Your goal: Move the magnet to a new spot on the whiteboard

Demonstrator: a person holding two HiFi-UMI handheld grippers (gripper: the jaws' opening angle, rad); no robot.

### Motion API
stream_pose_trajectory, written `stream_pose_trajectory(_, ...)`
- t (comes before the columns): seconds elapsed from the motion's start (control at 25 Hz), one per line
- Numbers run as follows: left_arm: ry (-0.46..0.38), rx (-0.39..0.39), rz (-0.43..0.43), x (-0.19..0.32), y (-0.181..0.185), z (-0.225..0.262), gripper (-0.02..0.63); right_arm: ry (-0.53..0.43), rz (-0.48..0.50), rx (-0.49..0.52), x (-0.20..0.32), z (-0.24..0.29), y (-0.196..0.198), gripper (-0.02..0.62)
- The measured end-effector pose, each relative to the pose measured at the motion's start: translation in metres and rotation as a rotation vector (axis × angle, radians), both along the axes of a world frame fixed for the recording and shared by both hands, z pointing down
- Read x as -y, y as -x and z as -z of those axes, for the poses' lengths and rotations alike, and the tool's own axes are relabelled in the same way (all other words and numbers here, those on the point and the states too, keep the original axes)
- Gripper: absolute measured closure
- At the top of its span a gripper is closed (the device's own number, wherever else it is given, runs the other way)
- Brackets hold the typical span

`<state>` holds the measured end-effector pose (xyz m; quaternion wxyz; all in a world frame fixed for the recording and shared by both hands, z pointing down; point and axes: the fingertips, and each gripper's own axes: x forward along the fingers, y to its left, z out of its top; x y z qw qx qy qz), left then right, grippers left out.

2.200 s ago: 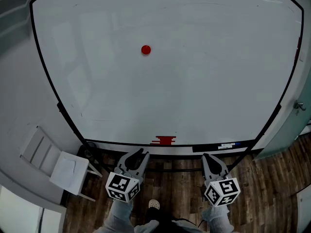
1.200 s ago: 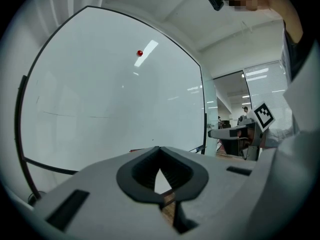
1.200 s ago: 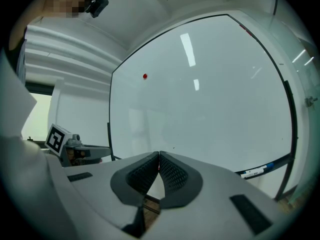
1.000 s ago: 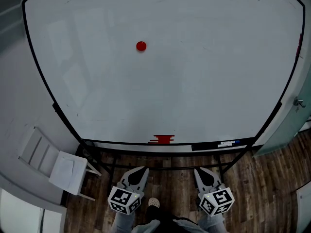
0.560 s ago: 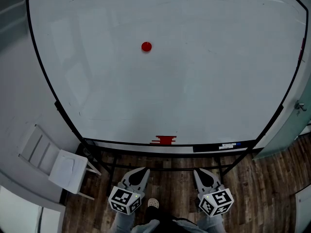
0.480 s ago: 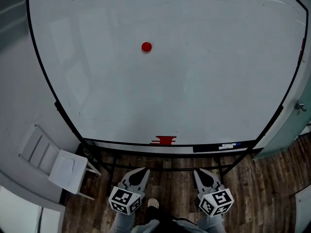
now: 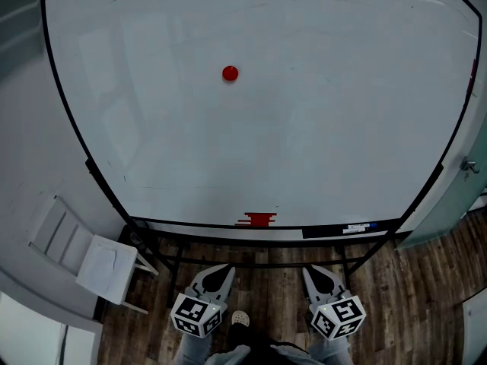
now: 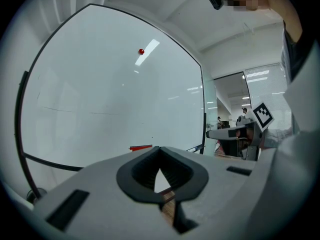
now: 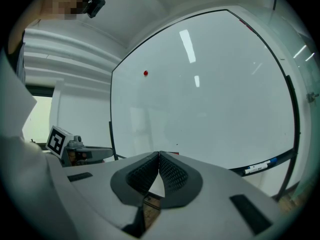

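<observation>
Shoe (image 7: 241,319), pale, rests on the dark wood floor (image 7: 266,287) at 6 o'clock in the head view, between two grey sleeves (image 7: 190,347). At 8 o'clock a white chair (image 7: 84,253) stands by the wall, well clear of both hands. Past the strip of floor, a black stand (image 7: 262,264) carries the whiteboard (image 7: 319,128), and a tray (image 7: 327,233) runs along the board's 6 o'clock edge. On that tray lie a red eraser (image 7: 259,219) near the middle and a marker (image 7: 356,227) toward 5 o'clock. A door handle (image 7: 469,166) shows at 3 o'clock, outside the board's frame.

The magnet (image 7: 230,73), a small red disc, sticks to the board toward 11 o'clock from its centre, alone on bare white surface and well apart from both grippers. Only the stand and the tray lie between the grippers and the board, both low down, and the board around the magnet is bare.

The left gripper (image 7: 224,268) and right gripper (image 7: 310,271) are held low and side by side over the floor, just short of the stand, roughly level. Both point toward 12 o'clock with their tips angled slightly inward. Each gripper's own view shows its ribbed pads (image 8: 146,170) pressed together at the tips with nothing between them.
</observation>
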<state>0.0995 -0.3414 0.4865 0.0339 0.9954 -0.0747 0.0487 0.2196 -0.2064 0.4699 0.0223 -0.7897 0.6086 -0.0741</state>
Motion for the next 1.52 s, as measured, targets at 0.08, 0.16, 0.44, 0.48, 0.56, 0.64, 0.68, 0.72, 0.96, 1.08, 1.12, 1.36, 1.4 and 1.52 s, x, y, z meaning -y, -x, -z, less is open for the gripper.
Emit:
stream_pose_trajectory(0.08, 0.001, 0.000, -0.001, 0.000, 0.001, 0.000, 0.597, 0.001, 0.000, 0.000, 0.000, 0.000, 0.001, 0.569)
stream_pose_trajectory(0.16, 0.001, 0.000, -0.002, 0.000, 0.001, -0.001, 0.597, 0.002, 0.002, -0.001, 0.000, 0.000, 0.002, 0.569)
stream_pose_trajectory(0.44, 0.010, 0.011, -0.013, 0.000, 0.004, -0.004, 0.597, 0.017, 0.019, -0.016, 0.004, 0.000, 0.008, 0.569)
stream_pose_trajectory(0.48, 0.009, 0.012, -0.013, 0.000, 0.004, -0.004, 0.597, 0.020, 0.022, -0.018, 0.005, 0.000, 0.009, 0.569)
stream_pose_trajectory(0.56, 0.007, 0.011, -0.005, 0.002, 0.005, -0.004, 0.597, 0.027, 0.024, -0.018, 0.007, -0.001, 0.009, 0.569)
stream_pose_trajectory(0.64, 0.005, 0.004, 0.009, 0.004, 0.007, -0.001, 0.597, 0.027, 0.022, -0.011, 0.010, 0.000, 0.008, 0.569)
stream_pose_trajectory(0.68, 0.000, -0.001, 0.017, 0.006, 0.008, 0.000, 0.597, 0.025, 0.019, -0.004, 0.012, 0.000, 0.008, 0.569)
stream_pose_trajectory(0.72, -0.011, -0.003, 0.023, 0.008, 0.010, 0.001, 0.597, 0.020, 0.016, 0.002, 0.014, 0.001, 0.007, 0.569)
stream_pose_trajectory(0.96, -0.103, 0.023, 0.049, 0.012, 0.026, 0.002, 0.597, -0.016, 0.066, -0.007, 0.032, 0.010, 0.020, 0.568)
stream_pose_trajectory(1.08, -0.079, -0.012, 0.075, 0.017, 0.030, 0.004, 0.597, -0.024, 0.087, -0.015, 0.036, 0.012, 0.024, 0.568)
stream_pose_trajectory(1.12, -0.072, -0.022, 0.080, 0.017, 0.031, 0.005, 0.597, -0.028, 0.092, -0.017, 0.036, 0.013, 0.025, 0.568)
stream_pose_trajectory(1.36, -0.052, -0.028, 0.084, 0.015, 0.028, 0.005, 0.597, 0.023, 0.104, -0.073, 0.031, 0.011, 0.025, 0.569)
stream_pose_trajectory(1.4, -0.050, -0.030, 0.084, 0.014, 0.027, 0.005, 0.597, 0.037, 0.100, -0.095, 0.030, 0.011, 0.025, 0.569)
stream_pose_trajectory(1.52, -0.045, -0.036, 0.081, 0.013, 0.023, 0.006, 0.597, 0.047, 0.090, -0.120, 0.028, 0.011, 0.022, 0.569)
